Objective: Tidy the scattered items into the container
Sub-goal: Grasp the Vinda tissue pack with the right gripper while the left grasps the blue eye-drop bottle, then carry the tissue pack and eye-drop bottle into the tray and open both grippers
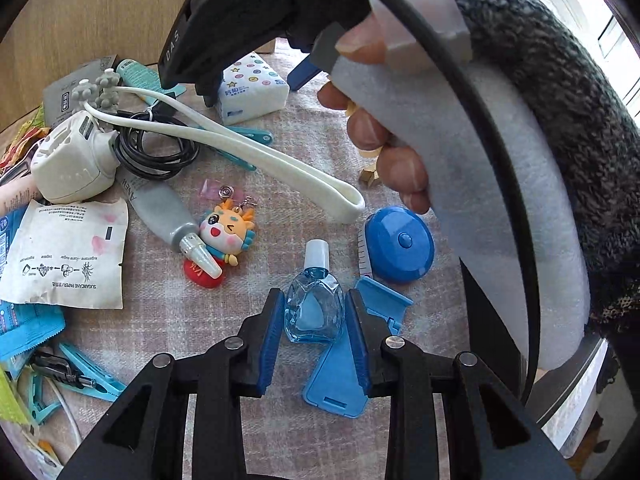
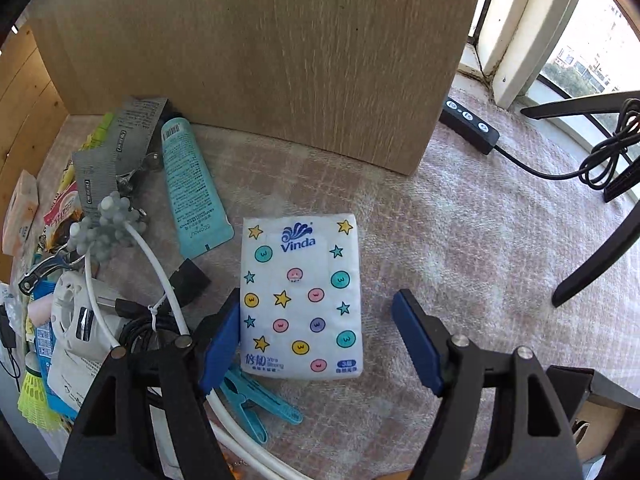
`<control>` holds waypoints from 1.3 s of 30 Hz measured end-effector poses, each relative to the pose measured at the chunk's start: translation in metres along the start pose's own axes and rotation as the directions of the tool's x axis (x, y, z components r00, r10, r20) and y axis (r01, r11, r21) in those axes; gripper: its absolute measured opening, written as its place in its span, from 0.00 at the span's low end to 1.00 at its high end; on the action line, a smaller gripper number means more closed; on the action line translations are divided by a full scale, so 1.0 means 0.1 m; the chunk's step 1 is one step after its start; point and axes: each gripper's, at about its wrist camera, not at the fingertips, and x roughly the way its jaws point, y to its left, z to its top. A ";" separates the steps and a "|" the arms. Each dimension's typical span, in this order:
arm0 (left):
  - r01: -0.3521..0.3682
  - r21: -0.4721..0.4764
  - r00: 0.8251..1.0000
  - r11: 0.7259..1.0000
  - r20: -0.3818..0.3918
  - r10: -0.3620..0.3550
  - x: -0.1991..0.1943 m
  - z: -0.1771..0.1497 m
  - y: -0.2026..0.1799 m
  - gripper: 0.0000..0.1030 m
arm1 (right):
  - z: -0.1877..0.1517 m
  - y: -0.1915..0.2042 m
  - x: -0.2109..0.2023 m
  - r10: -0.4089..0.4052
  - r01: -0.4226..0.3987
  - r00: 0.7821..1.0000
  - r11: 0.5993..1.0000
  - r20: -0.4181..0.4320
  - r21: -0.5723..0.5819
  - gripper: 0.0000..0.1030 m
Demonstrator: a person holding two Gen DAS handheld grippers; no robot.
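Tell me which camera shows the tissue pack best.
The right wrist view: the tissue pack lies face up, whole, printed top readable, between the open right gripper. The left wrist view shows only part of it, far off, behind the right gripper's fingers.

both grippers: left gripper [image 1: 314, 316] and right gripper [image 2: 316, 344] have black angular linkage arms, silver round pivot screws, blue ribbed pads. black cable [image 1: 496, 160] crosses a fuzzy dark grey knit sleeve [image 1: 560, 120].
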 end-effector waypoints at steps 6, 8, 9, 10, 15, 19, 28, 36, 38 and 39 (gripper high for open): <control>-0.051 0.063 0.999 0.997 0.008 0.051 0.02 -0.01 -0.12 0.28 | -0.02 -0.01 -0.05 -0.039 0.039 0.999 0.999 0.015 -0.004 0.50; -0.045 0.054 0.999 0.997 0.010 0.045 0.01 -0.01 -0.11 0.28 | -0.02 -0.06 -0.08 -0.019 0.019 1.000 1.000 0.010 0.016 0.50; -0.040 0.049 0.999 0.998 0.010 0.040 0.01 -0.01 -0.10 0.28 | -0.03 -0.09 -0.08 -0.012 0.012 1.000 1.000 0.008 0.019 0.50; -0.037 0.042 0.999 0.998 0.010 0.036 0.01 -0.01 -0.09 0.28 | -0.04 -0.16 -0.12 -0.014 0.014 1.000 1.000 0.010 0.023 0.49; -0.028 0.014 1.000 1.000 0.010 0.028 -0.03 -0.03 -0.05 0.28 | -0.09 -0.33 -0.23 0.015 -0.016 1.000 0.998 0.025 0.062 0.49; -0.019 -0.015 1.000 1.000 0.014 0.019 -0.09 -0.05 0.01 0.28 | -0.13 -0.42 -0.38 0.025 -0.028 0.998 0.997 0.049 0.078 0.49; 0.006 0.001 0.998 1.000 0.065 -0.006 -0.49 -0.03 0.06 0.28 | -0.37 -0.73 -0.98 0.060 -0.074 0.991 0.991 0.120 0.115 0.49; 0.062 0.071 0.994 0.996 0.084 -0.068 -0.65 -0.05 -0.44 0.28 | -0.88 -0.95 -1.59 -0.003 -0.035 0.981 0.981 0.195 0.191 0.49; 0.085 0.096 0.992 0.992 0.086 -0.093 -0.69 -0.08 -0.60 0.28 | -0.99 -1.15 -1.60 -0.044 -0.001 0.978 0.976 0.206 0.216 0.49; 0.096 0.110 0.991 0.989 0.087 -0.106 -0.71 -0.11 -0.68 0.28 | -1.08 -1.23 -1.64 -0.060 0.011 0.977 0.973 0.206 0.232 0.49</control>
